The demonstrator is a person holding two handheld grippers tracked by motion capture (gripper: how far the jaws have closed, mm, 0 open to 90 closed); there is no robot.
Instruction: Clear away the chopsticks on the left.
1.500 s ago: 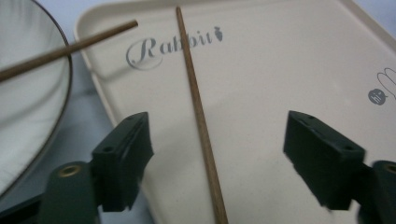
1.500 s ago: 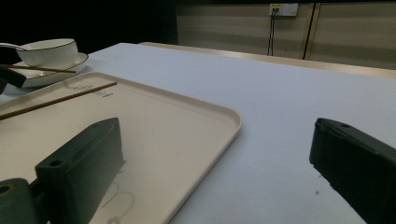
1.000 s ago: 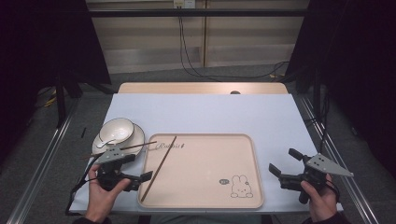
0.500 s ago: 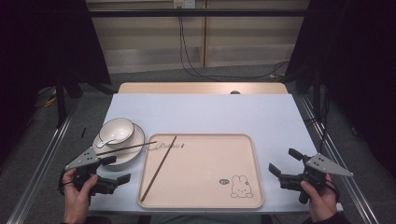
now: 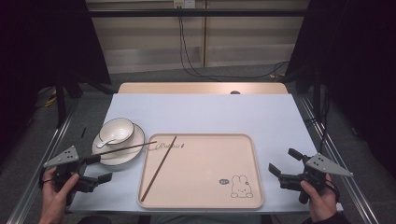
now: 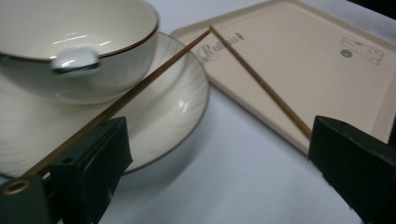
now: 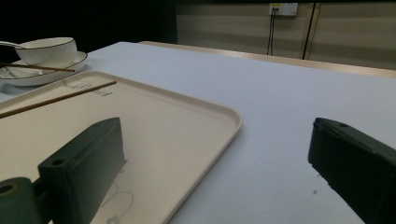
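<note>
On the pale blue table cover [image 5: 210, 112], a flat rectangular beige plastic tray [image 5: 205, 186] with rounded corners, a raised rim and a small printed rabbit is laid near the front edge. One slim brown wooden chopstick [image 5: 159, 168] is laid slantwise inside the tray. A second brown wooden chopstick [image 5: 123, 149] is rested across a glossy cream ceramic saucer [image 5: 128, 151], its tip reaching the tray's rim. A round cream ceramic bowl with a thin dark rim [image 5: 116, 130] is seated on the saucer, and a white ceramic spoon [image 5: 106, 142] is leaned in it. The left gripper [image 5: 95, 169] is held beside the saucer, its matte black blocky jaws spread wide apart around nothing. The right gripper [image 5: 282, 162] is held right of the tray, jaws likewise spread and empty.
</note>
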